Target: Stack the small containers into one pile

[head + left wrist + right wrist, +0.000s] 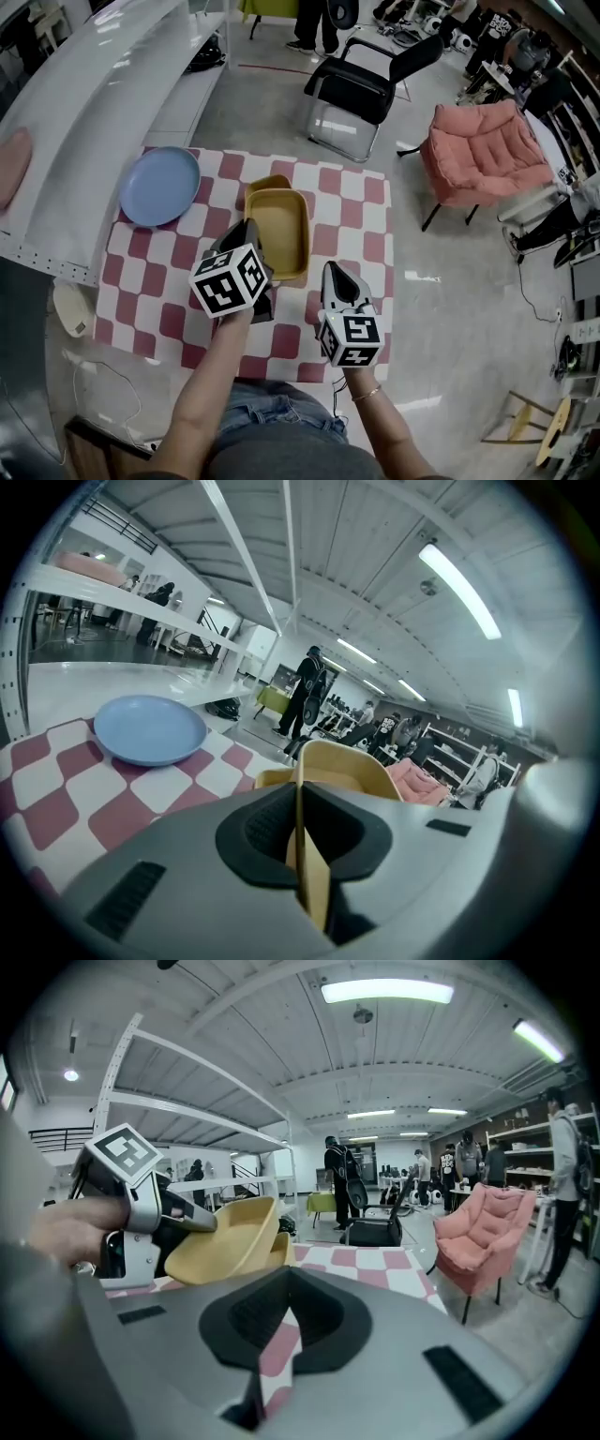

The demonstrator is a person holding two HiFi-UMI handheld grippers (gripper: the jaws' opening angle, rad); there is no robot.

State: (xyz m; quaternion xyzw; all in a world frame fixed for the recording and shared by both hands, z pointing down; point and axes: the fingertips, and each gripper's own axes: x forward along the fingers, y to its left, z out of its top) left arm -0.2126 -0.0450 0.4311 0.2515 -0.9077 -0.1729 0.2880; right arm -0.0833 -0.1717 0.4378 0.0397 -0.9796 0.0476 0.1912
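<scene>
Yellow is the colour of both small containers at the middle of the desk (pixel 352 202), which is covered by a red-and-white checked cloth. The left tongs (pixel 247 228) are clamped on the near rim of one rectangular yellow container (pixel 279 230). In the left gripper view that thin rim (pixel 314 874) stands upright between the pads. The right gripper view shows this held container (pixel 225 1241) raised off the cloth and tilted, with the left tongs (pixel 199 1222) on its left edge. The second yellow container (pixel 267 182) sits partly beneath and behind it, toward the upper left. Only its far edge shows, and I cannot tell whether the two touch.

The right tongs (pixel 334 273) are just to the right of the held container, apart from it. Their tips are together with nothing between them, and only a sliver of checked cloth shows behind.

A blue plate (pixel 159 185) lies on the desk's upper left corner, well apart from the containers. A pink armchair (pixel 483 150) stands on the floor at the right.
</scene>
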